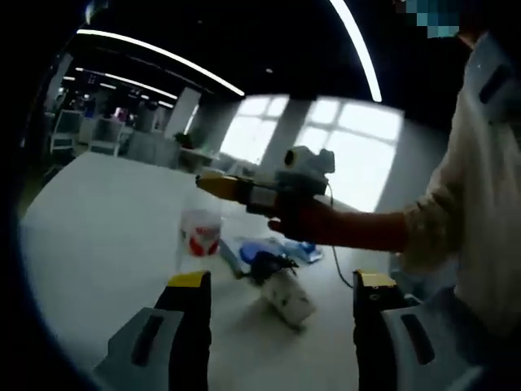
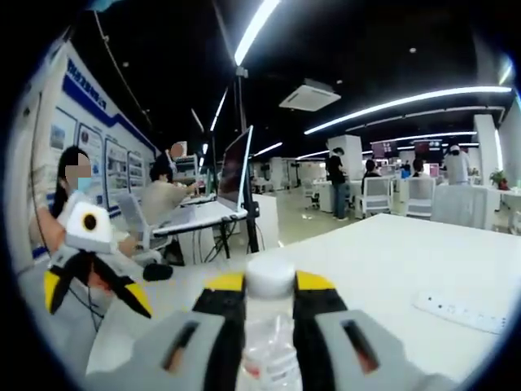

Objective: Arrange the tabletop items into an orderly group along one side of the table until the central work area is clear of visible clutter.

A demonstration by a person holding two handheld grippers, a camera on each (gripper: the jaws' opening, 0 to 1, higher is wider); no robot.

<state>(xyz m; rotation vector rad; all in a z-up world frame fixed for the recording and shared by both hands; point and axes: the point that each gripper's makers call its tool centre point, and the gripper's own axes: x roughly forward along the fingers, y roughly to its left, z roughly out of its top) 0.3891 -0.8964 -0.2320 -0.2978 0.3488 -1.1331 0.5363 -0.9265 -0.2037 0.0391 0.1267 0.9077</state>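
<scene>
In the left gripper view the left tool [image 1: 281, 285] hovers above the white surface [image 1: 106, 236] w/ jaws wide apart, nothing btwn them. Ahead of it on the surface: a clear plastic cup [image 1: 200, 234] w/ red print, upright; just right of it a blue packet [image 1: 259, 249], a dark item too blurred to ID, and a white crumpled object [image 1: 287, 299] lying nearest the tool. The right tool [image 1: 236, 189] comes in from the right, held in a person's hand [image 1: 305, 221], raised above the clutter. In the right gripper view the right tool [image 2: 269, 289] is clamped on a clear plastic bottle [image 2: 269, 338] w/ white cap, upright btwn the yellow-tipped jaws. The left tool [image 2: 96, 289] shows at left w/ jaws spread. A white power strip [image 2: 462, 313] lies on the surface [image 2: 391, 252] at right, well apart from the bottle.
</scene>
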